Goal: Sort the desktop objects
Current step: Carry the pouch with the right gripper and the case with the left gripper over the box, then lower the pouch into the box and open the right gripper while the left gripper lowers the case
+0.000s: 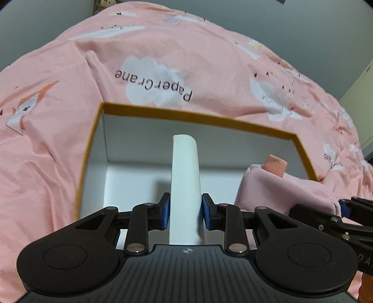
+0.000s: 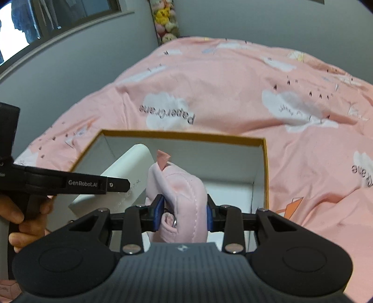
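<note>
An open box with a yellow rim (image 1: 198, 117) and white inside lies on a pink bedsheet. My left gripper (image 1: 185, 213) is shut on a slim white rectangular case (image 1: 185, 177) that points into the box. My right gripper (image 2: 184, 215) is shut on a soft pink pouch (image 2: 184, 186) with an orange tab at its tip, held over the box (image 2: 264, 163). In the right wrist view the white case (image 2: 130, 172) slants beside the pouch, with the left gripper's black body across it. In the left wrist view the pink pouch (image 1: 279, 188) shows at the box's right side.
The pink sheet (image 1: 163, 58) with cloud prints and "PaperCrane" lettering surrounds the box. A grey wall and a window (image 2: 46, 18) stand behind the bed. Plush toys (image 2: 165, 21) hang in the far corner. A hand (image 2: 23, 216) grips the left handle.
</note>
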Tool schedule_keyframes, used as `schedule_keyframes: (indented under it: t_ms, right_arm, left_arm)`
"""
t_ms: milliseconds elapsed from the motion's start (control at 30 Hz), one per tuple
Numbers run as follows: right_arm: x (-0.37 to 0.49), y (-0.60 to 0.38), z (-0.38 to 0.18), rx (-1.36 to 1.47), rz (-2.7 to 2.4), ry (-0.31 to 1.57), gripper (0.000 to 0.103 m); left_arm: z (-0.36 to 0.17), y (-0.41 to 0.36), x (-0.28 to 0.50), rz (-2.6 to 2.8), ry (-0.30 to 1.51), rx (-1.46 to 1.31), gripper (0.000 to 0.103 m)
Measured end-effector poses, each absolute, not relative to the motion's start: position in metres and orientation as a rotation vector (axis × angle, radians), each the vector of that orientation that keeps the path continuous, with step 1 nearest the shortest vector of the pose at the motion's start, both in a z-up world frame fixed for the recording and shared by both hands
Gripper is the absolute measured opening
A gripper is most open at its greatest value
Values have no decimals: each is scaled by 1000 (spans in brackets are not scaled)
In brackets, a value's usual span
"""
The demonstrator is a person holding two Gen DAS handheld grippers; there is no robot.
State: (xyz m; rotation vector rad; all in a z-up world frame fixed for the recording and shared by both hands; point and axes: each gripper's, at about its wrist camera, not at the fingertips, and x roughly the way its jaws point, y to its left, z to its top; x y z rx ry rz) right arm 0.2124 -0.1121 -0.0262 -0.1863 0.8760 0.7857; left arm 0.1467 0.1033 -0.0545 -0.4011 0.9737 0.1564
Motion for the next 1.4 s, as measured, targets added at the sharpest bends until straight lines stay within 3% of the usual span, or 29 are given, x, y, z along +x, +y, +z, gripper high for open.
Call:
schedule_keyframes:
  t_ms: [500, 1033, 1400]
  right_arm:
    - [217, -105, -53, -219, 755, 955, 38]
    - [214, -107, -49, -216, 763, 953, 38]
    - [208, -108, -47, -215, 769, 958, 38]
  left_arm:
    - [-88, 98, 158, 172, 1154, -395, 32]
    - [-69, 92, 143, 255, 1079, -211, 35]
    - [-64, 80, 141, 277, 1055, -41, 32]
